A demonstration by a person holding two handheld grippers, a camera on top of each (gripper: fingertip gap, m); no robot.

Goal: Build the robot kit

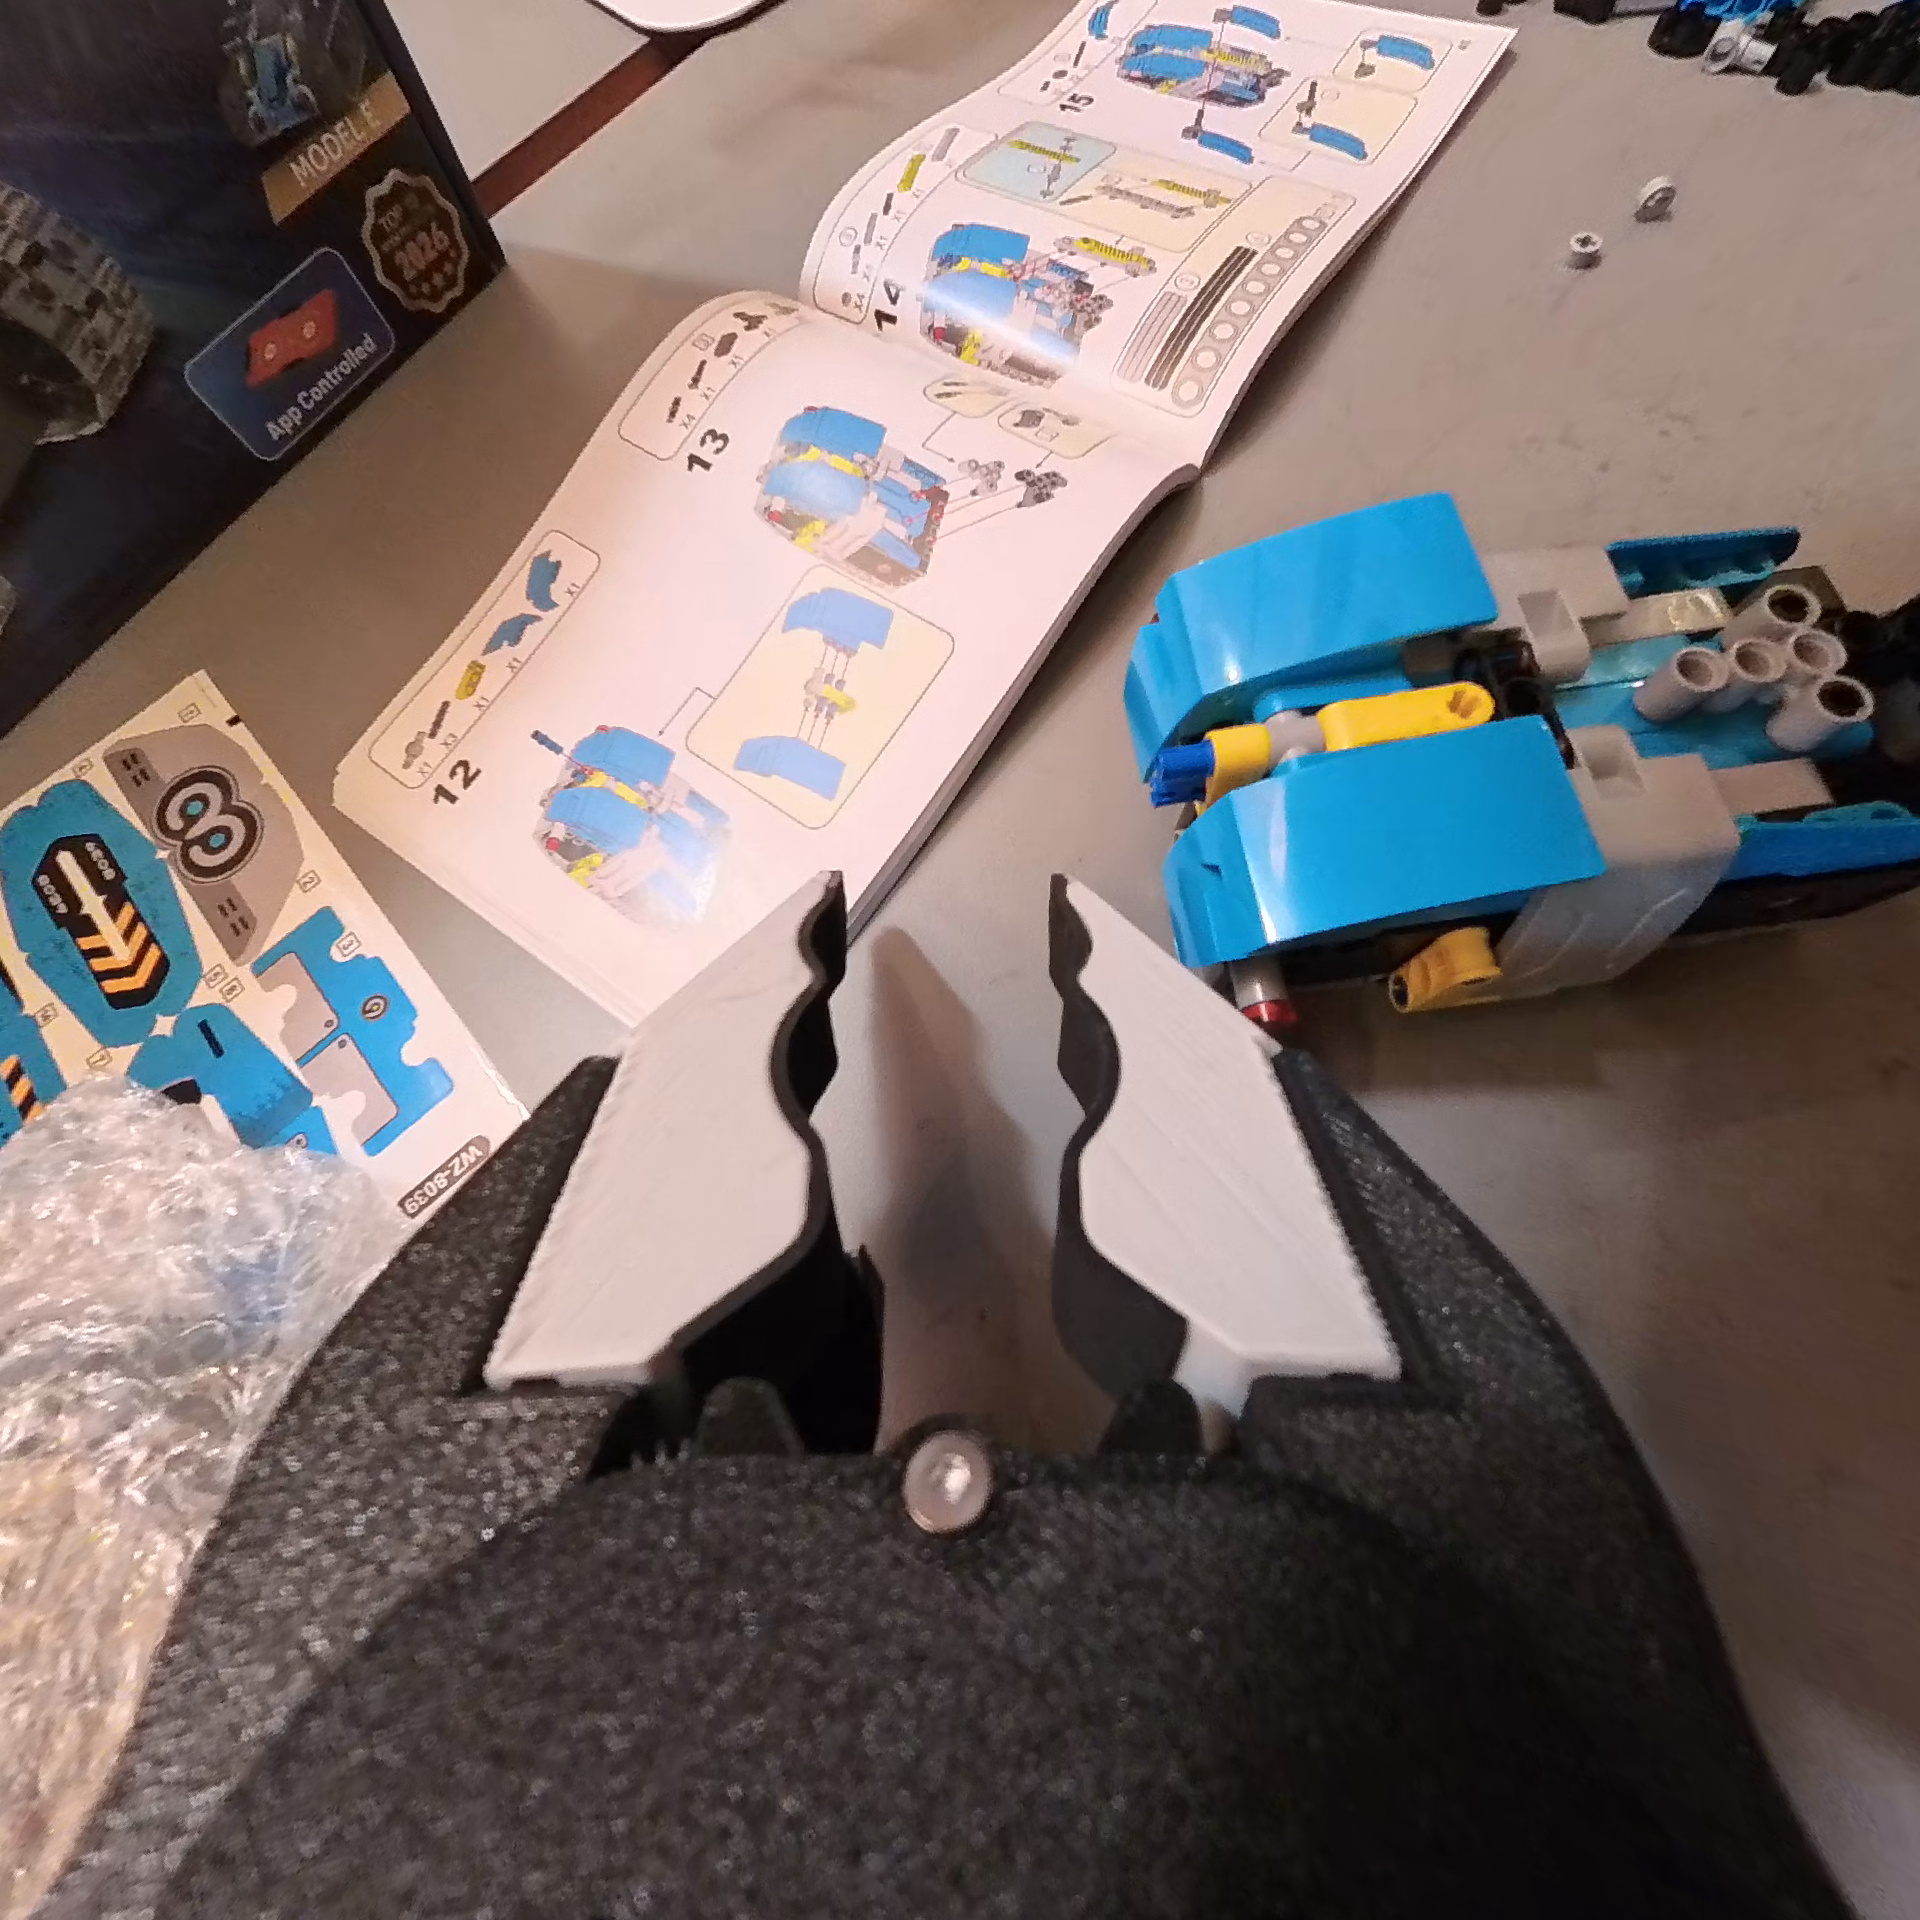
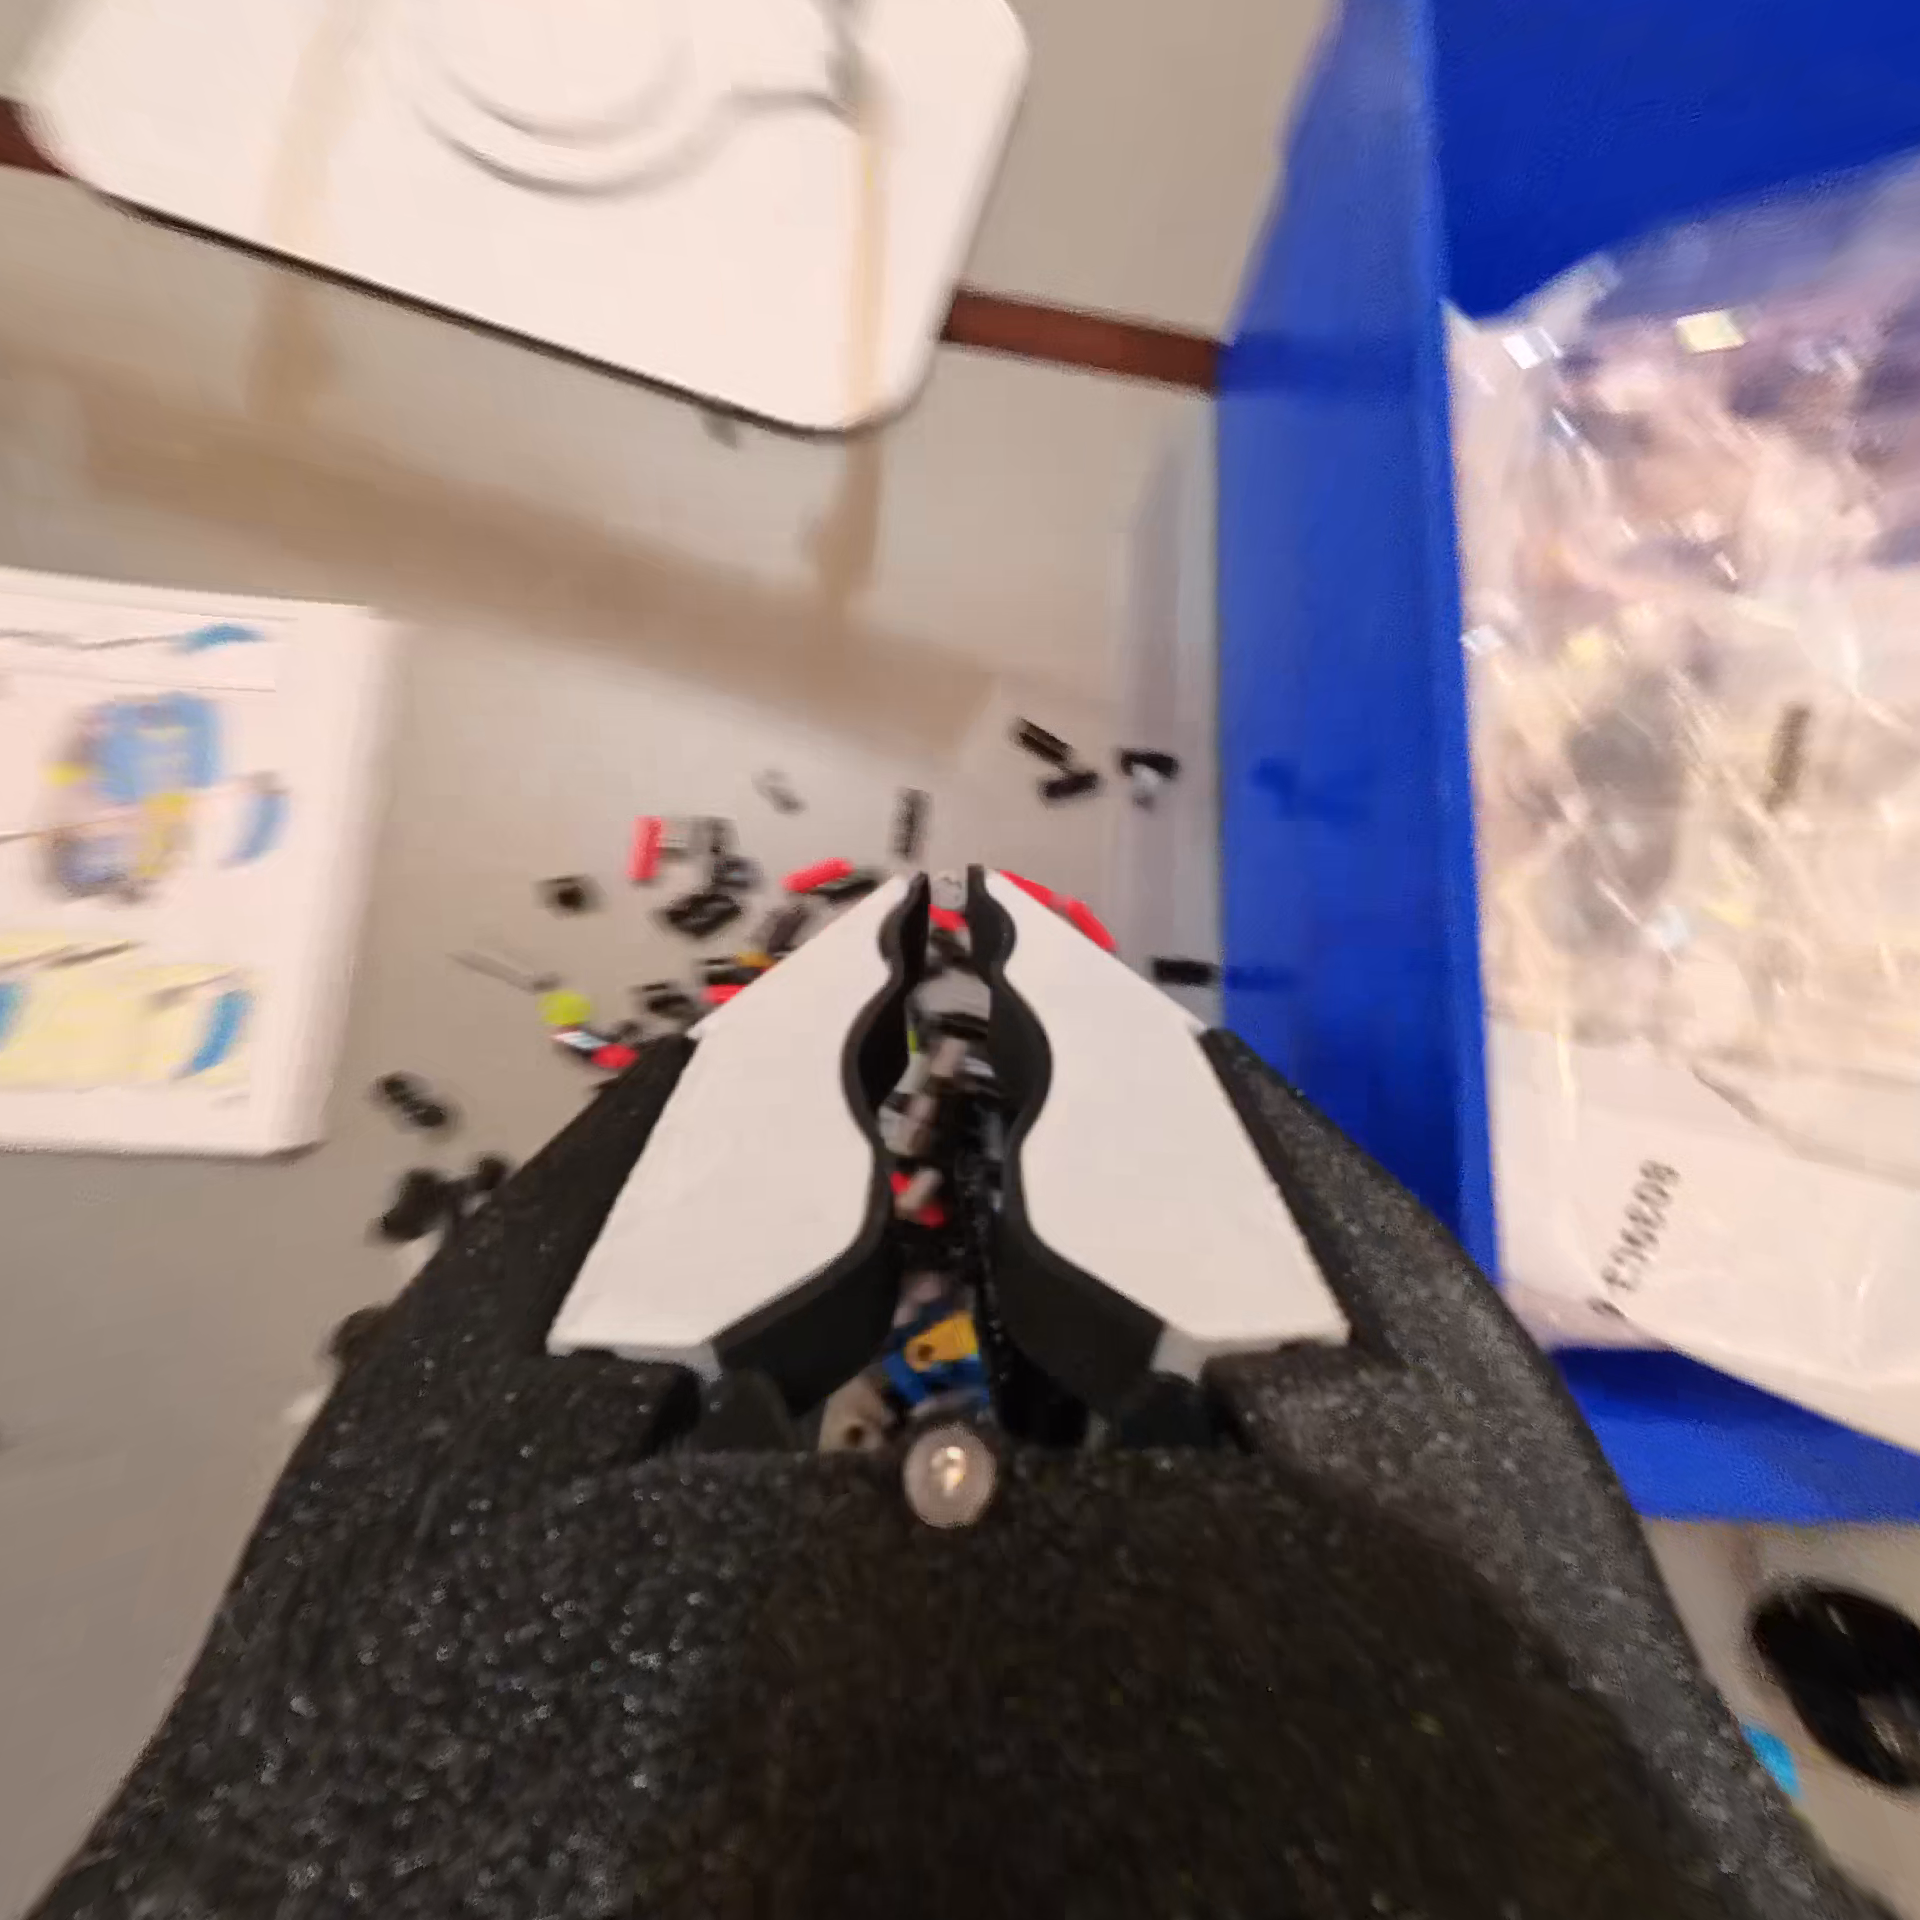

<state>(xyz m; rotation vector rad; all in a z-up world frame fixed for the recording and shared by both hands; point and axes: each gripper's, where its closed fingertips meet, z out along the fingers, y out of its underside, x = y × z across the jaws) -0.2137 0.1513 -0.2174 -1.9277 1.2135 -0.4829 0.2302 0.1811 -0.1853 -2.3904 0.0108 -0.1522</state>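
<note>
My left gripper point(image 1: 945, 883) is open and empty, low over the grey table point(image 1: 1455, 1247). A partly built blue, yellow and grey brick model point(image 1: 1455, 748) lies just to its right. An open instruction booklet point(image 1: 831, 520) lies just ahead on its left. My right gripper point(image 2: 945, 883) is nearly closed, with what looks like a small pale grey piece point(image 2: 948, 886) pinched between its tips; the view is blurred. It hangs above a scatter of small black and red loose parts point(image 2: 707, 914).
In the left wrist view there are a sticker sheet point(image 1: 208, 914), bubble wrap point(image 1: 125, 1299), a dark box point(image 1: 208, 260), two small grey rings point(image 1: 1584, 249) and black parts point(image 1: 1766, 42). In the right wrist view a blue bin point(image 2: 1340, 727) holds plastic bags point(image 2: 1714, 727); a white tray point(image 2: 582, 177) stands behind. The tips of one gripper are about 45 cm away from the tips of the other.
</note>
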